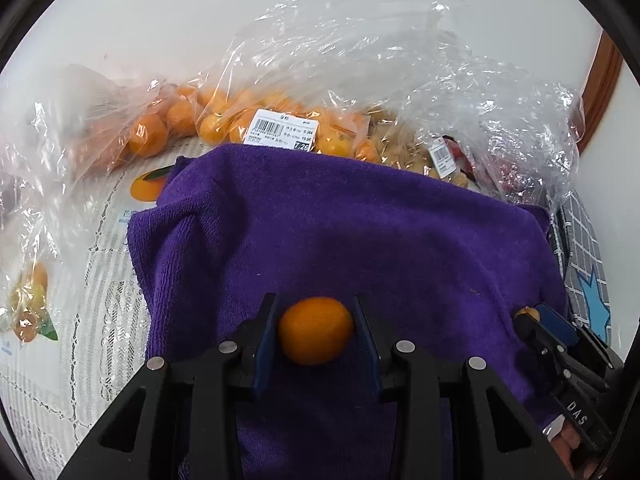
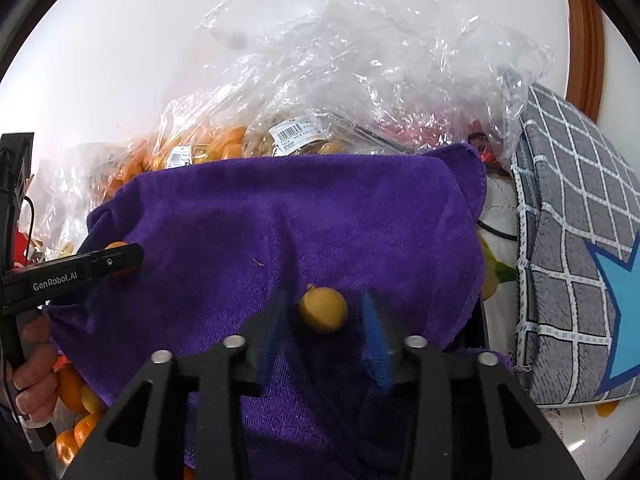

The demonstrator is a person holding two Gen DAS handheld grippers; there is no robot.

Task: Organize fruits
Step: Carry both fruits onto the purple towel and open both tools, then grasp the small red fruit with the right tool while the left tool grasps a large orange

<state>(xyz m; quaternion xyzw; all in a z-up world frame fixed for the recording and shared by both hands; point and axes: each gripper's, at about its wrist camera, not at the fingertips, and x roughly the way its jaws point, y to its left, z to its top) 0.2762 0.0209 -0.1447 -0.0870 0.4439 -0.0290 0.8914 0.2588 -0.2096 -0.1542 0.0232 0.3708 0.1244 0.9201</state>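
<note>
- left gripper [image 1: 316,330]: fingers pinch an orange kumquat [image 1: 316,330] over the purple towel [image 1: 340,232]
- right gripper [image 2: 324,332]: fingers spread, clear of the yellow fruit [image 2: 323,310] lying on the towel
- behind: bagged oranges [image 1: 224,120], lace tablecloth [image 1: 108,280], white wall [image 1: 200,12], grey checked cushion [image 2: 568,216]

Purple towel [image 1: 340,232] mid open; plastic bags [image 1: 360,60] block behind, cushion [image 2: 568,208] R.

The left tongs [image 1: 316,330], black with blue pads, point downward and clamp a small round orange fruit [image 1: 316,330]. The right tongs [image 2: 325,326] point downward, pads parted and clear of the small round yellow fruit [image 2: 323,310] lying between them.
</note>
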